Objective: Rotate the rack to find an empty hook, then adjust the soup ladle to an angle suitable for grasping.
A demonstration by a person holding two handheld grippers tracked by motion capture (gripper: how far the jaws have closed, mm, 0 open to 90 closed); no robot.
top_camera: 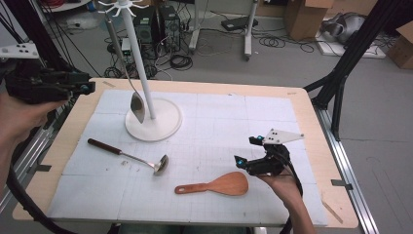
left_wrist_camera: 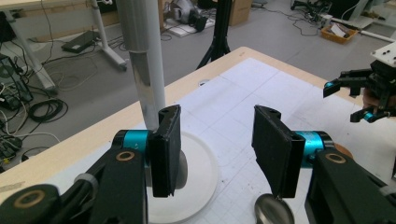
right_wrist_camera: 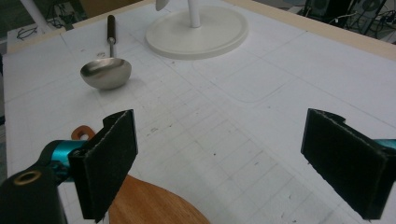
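A white hook stand [top_camera: 153, 119] rises at the back left of the mat, and a metal spoon [top_camera: 138, 106] hangs from it beside the pole. On the mat lie a metal ladle [top_camera: 129, 156] with a dark handle and a wooden spatula [top_camera: 219, 185]. My right gripper [top_camera: 246, 150] hovers open just right of the spatula's blade; the right gripper view has the spatula [right_wrist_camera: 149, 205] under its left jaw and the ladle [right_wrist_camera: 105, 72] farther off. My left gripper [top_camera: 86, 87] is held open over the table's left edge, and its view faces the stand's pole [left_wrist_camera: 144, 60].
The white gridded mat [top_camera: 272, 117] covers most of the wooden table [top_camera: 316, 161]. In the left gripper view the stand's base [left_wrist_camera: 201, 172] lies between the jaws, a metal bowl [left_wrist_camera: 273, 210] shows at the bottom, and the right gripper [left_wrist_camera: 359, 98] is at far right. Cables and boxes lie on the floor behind.
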